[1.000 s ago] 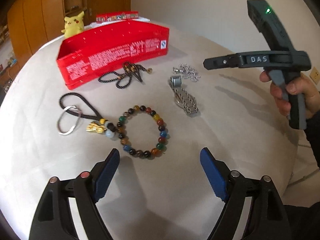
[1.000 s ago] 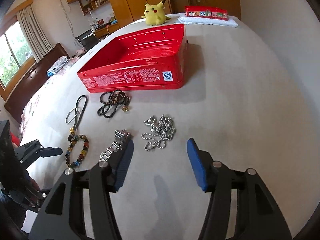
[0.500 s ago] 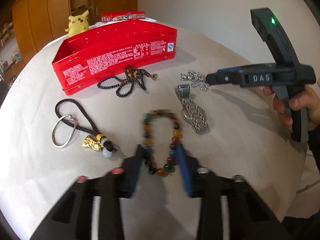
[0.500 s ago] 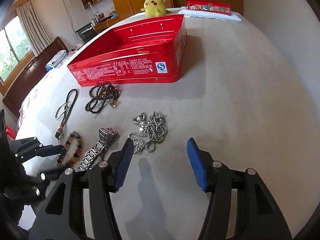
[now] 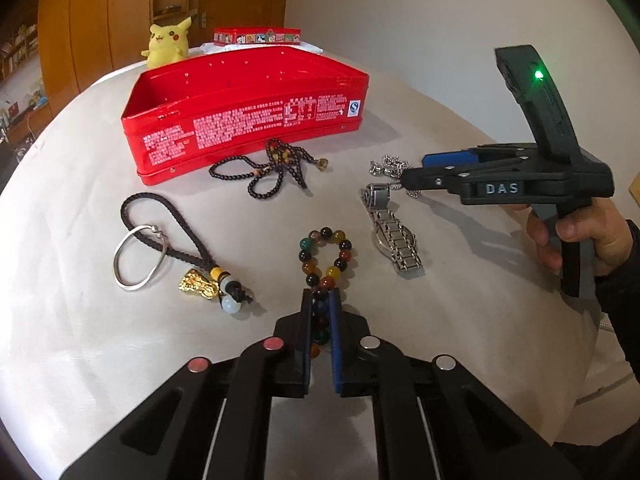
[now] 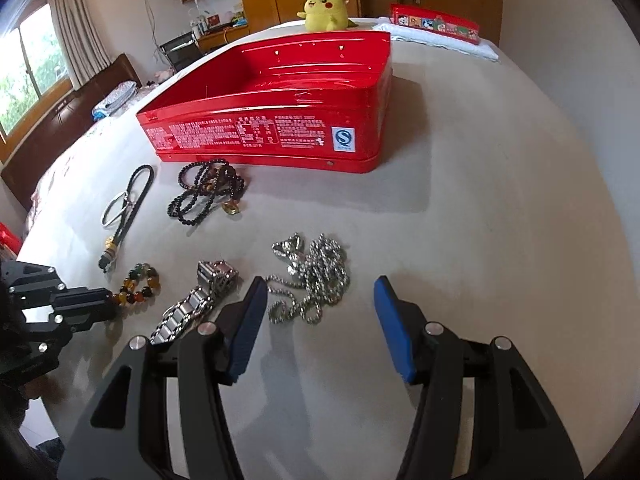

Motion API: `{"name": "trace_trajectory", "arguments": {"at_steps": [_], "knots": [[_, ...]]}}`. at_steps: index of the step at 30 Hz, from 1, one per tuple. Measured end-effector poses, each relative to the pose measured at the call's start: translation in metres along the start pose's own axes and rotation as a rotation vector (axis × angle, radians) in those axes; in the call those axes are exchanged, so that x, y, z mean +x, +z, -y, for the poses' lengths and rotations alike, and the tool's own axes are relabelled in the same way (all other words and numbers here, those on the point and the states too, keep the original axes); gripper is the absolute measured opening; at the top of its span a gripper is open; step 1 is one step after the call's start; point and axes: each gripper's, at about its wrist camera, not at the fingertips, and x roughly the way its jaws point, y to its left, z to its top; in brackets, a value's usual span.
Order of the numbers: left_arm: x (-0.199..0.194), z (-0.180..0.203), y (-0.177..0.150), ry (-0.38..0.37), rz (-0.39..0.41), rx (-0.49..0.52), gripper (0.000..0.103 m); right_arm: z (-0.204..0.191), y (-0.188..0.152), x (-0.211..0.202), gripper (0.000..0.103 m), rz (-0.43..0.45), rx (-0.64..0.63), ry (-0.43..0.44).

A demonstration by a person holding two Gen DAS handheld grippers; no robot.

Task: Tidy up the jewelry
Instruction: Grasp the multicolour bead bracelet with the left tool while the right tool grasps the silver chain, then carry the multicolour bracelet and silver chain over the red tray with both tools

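A pale round table (image 5: 460, 128) fills both views, and one open red tin (image 5: 248, 120) sits in the upper middle of the left wrist frame, its long printed side running left to right. Behind it, at the top, stand one yellow Pikachu plush (image 5: 166, 42) and one small red box (image 5: 256, 35).

Five pieces of jewelry lie in front of the tin. One black beaded necklace (image 5: 264, 172) is heaped just beside the tin's front wall. One silver chain (image 6: 312, 284) is piled low in the middle of the right wrist frame. One metal watch (image 5: 394, 236) lies right of centre, its band running from upper left to lower right. One braided cord charm (image 5: 168, 236) with a silver ring lies at the left, stretched diagonally.

The multicoloured bead bracelet (image 5: 324, 256) is at the centre, squeezed into a narrow loop whose long axis points up the frame toward the tin. The left gripper (image 5: 320, 322) is clamped on its near end. The right gripper (image 6: 318, 328) hangs over the chain with its blue pads wide apart.
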Motion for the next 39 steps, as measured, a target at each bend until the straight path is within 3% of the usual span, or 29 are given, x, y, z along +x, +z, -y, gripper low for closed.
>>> {"name": "trace_trajectory", "arguments": {"at_steps": [5, 7, 11, 12, 24, 39], "knots": [[-0.001, -0.002, 0.001, -0.009, 0.004, -0.011, 0.007, -0.005, 0.007, 0.011, 0.040, 0.004, -0.043, -0.019], [-0.002, -0.003, 0.002, -0.009, 0.011, -0.014, 0.007, -0.003, 0.008, 0.012, 0.022, 0.004, -0.043, -0.018], [-0.008, -0.004, 0.003, -0.015, 0.023, -0.021, 0.007, -0.004, 0.006, 0.011, 0.017, 0.006, -0.070, -0.024], [-0.010, -0.005, 0.003, -0.016, 0.026, -0.023, 0.007, -0.005, 0.006, 0.010, 0.010, 0.007, -0.071, -0.024], [-0.036, -0.005, 0.007, -0.010, 0.073, -0.030, 0.007, -0.005, 0.006, -0.024, 0.009, 0.055, -0.024, 0.021], [-0.066, 0.003, 0.016, 0.000, 0.131, -0.018, 0.007, -0.019, 0.018, -0.075, 0.009, 0.123, -0.052, 0.030]]}}
